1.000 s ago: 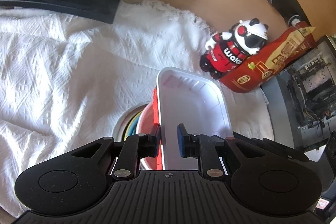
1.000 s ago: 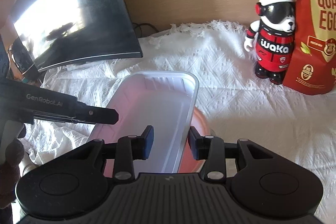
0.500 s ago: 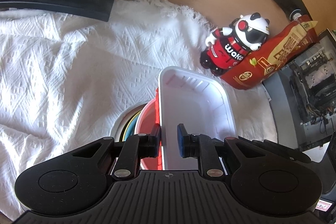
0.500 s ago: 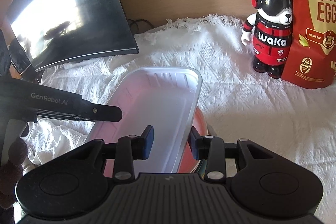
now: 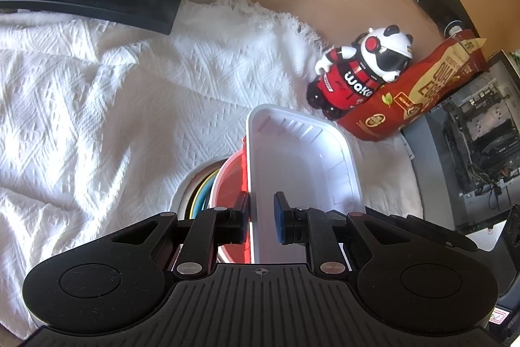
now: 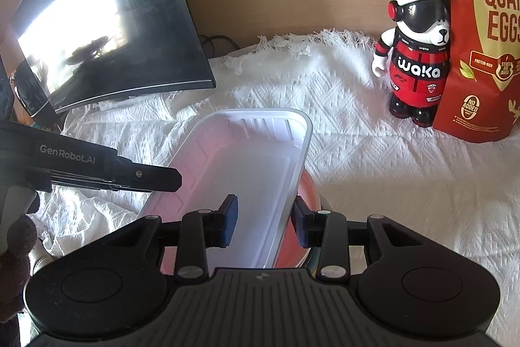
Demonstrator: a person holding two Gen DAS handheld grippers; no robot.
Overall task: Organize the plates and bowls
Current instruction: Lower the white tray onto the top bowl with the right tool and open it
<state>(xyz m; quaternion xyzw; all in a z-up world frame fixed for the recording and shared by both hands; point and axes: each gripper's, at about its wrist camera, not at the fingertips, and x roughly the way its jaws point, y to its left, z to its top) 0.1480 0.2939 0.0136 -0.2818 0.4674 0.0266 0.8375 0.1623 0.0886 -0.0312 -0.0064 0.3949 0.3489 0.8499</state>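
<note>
A white rectangular plastic tray (image 5: 302,171) sits on a red bowl (image 5: 230,184), which tops a stack of coloured plates and bowls (image 5: 200,194) on the white cloth. My left gripper (image 5: 261,217) straddles the tray's left wall, jaws slightly apart, a gap showing at the right pad. My right gripper (image 6: 264,221) straddles the tray's (image 6: 247,171) right wall, jaws open with clear gaps; the red bowl (image 6: 305,217) shows under it. The left gripper's finger (image 6: 143,176) reaches the tray's left rim in the right wrist view.
A panda figurine (image 6: 416,60) and a red quail-egg bag (image 6: 484,47) stand at the back right. A dark monitor (image 6: 107,31) stands at the back left. An open computer case (image 5: 471,145) stands to the right. A wrinkled white cloth (image 5: 97,106) covers the table.
Both views have shifted slightly, with the tray a little lower in frame. The grippers keep their places astride the tray walls; the jaw gaps look unchanged.
</note>
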